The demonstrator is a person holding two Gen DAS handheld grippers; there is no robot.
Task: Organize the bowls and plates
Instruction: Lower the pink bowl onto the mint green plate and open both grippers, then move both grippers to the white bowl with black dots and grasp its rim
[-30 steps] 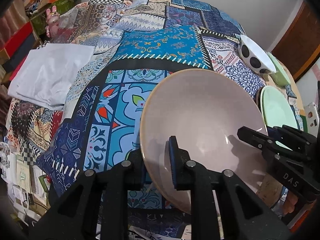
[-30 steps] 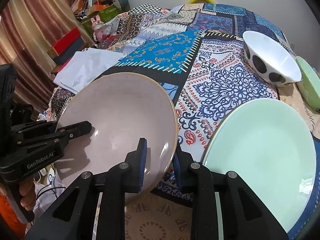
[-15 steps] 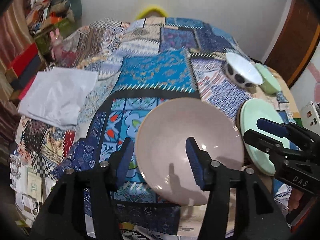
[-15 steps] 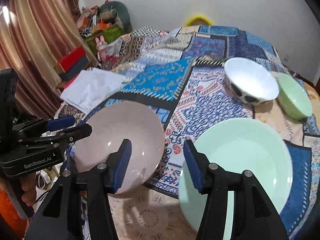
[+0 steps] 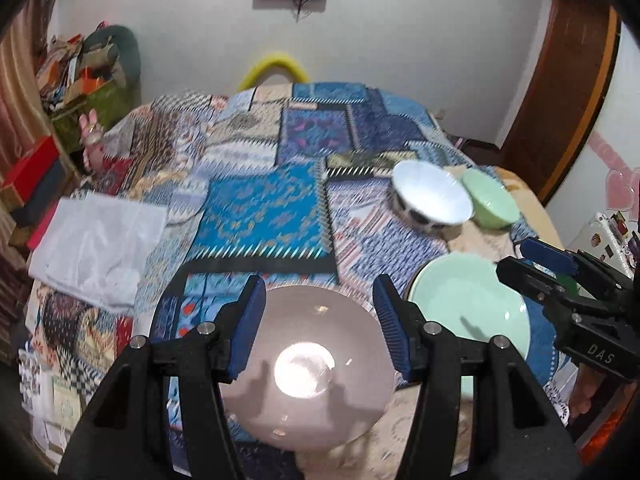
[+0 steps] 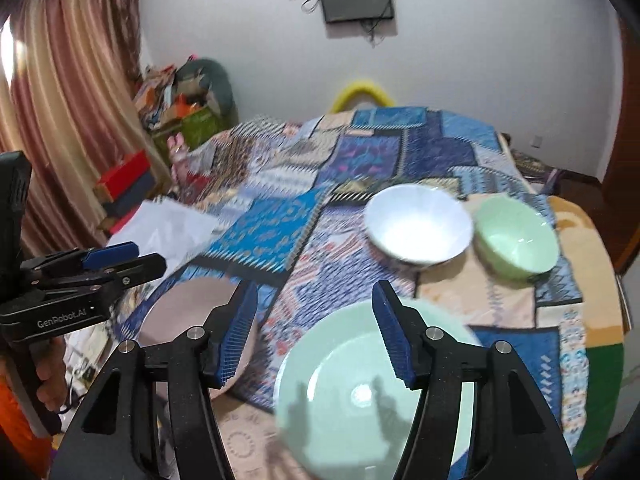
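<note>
Though jaws parted, pink plate flat.

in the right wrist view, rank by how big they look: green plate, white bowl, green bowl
1. green plate, largest, though it is also nearest the camera.
2. white bowl.
3. green bowl, looks slightly smaller than the white one beside it.

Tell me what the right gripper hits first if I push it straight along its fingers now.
Most likely the mint green plate lying on the patchwork cloth: it fills the space between and just beyond the right gripper's open, empty fingers. Depth is uncertain in this fisheye view.
</note>
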